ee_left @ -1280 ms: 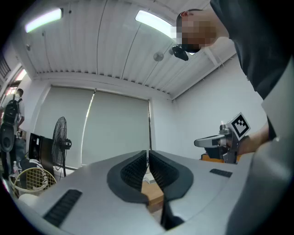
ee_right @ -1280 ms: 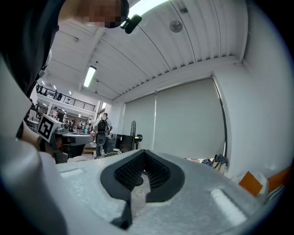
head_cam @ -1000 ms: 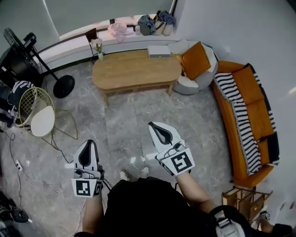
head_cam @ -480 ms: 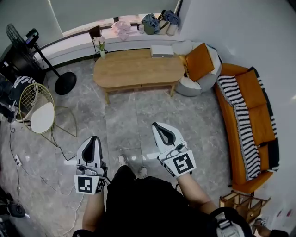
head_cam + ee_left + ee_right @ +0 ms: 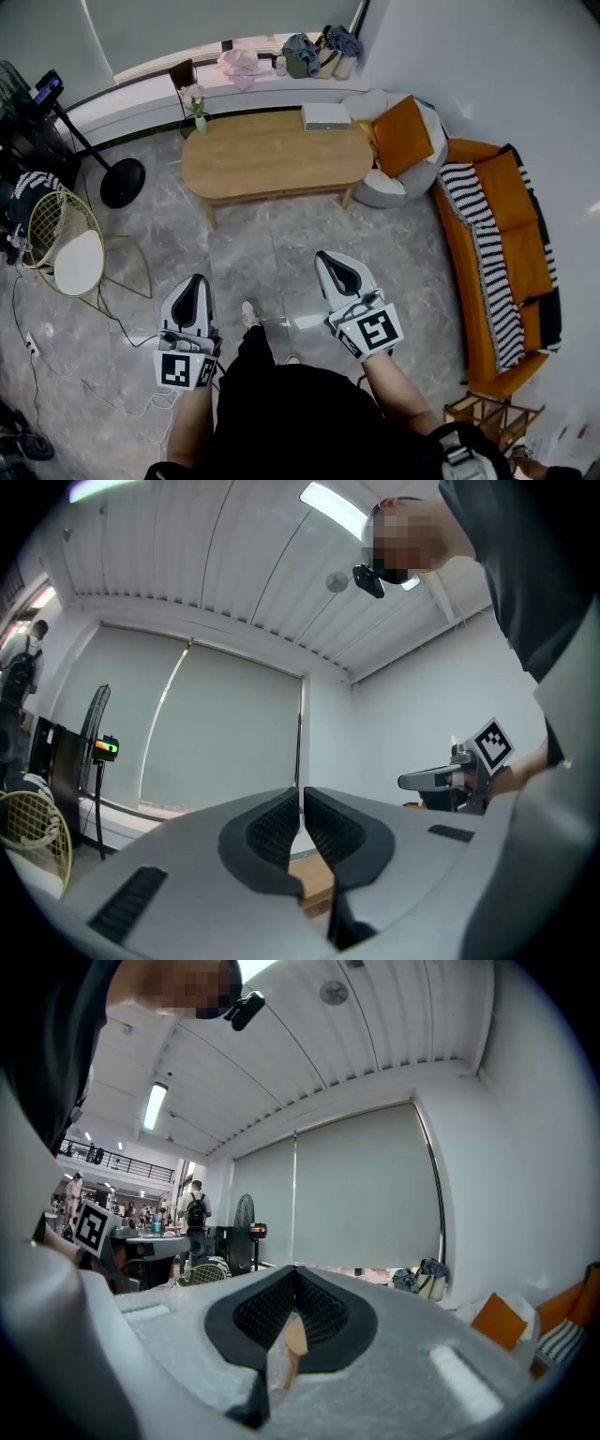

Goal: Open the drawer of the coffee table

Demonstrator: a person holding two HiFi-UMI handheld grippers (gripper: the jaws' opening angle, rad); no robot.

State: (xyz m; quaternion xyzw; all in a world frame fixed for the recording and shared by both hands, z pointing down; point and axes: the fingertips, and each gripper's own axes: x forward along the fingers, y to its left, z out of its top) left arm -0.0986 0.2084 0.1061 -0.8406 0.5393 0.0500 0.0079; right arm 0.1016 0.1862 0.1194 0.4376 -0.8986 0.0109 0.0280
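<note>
The oval wooden coffee table (image 5: 272, 155) stands across the grey floor, well ahead of both grippers; its drawer front does not show from above. My left gripper (image 5: 192, 292) is held level at the lower left with its jaws together and nothing between them. My right gripper (image 5: 335, 267) is level at the lower middle, also shut and empty. Through the slit between the left jaws a strip of the table (image 5: 314, 885) shows, and a sliver of the table (image 5: 294, 1342) shows between the right jaws.
A white box (image 5: 325, 115) and a small flower vase (image 5: 199, 119) sit on the table. An orange sofa with a striped throw (image 5: 502, 239) lines the right wall; a beanbag with an orange cushion (image 5: 401, 141) sits by the table's right end. A wire side table (image 5: 64, 242) and a fan stand (image 5: 120, 183) are at the left.
The person has stepped toward the coffee table, carrying both grippers forward with the jaws staying shut. The wire side table and sofa have slid back in view.
</note>
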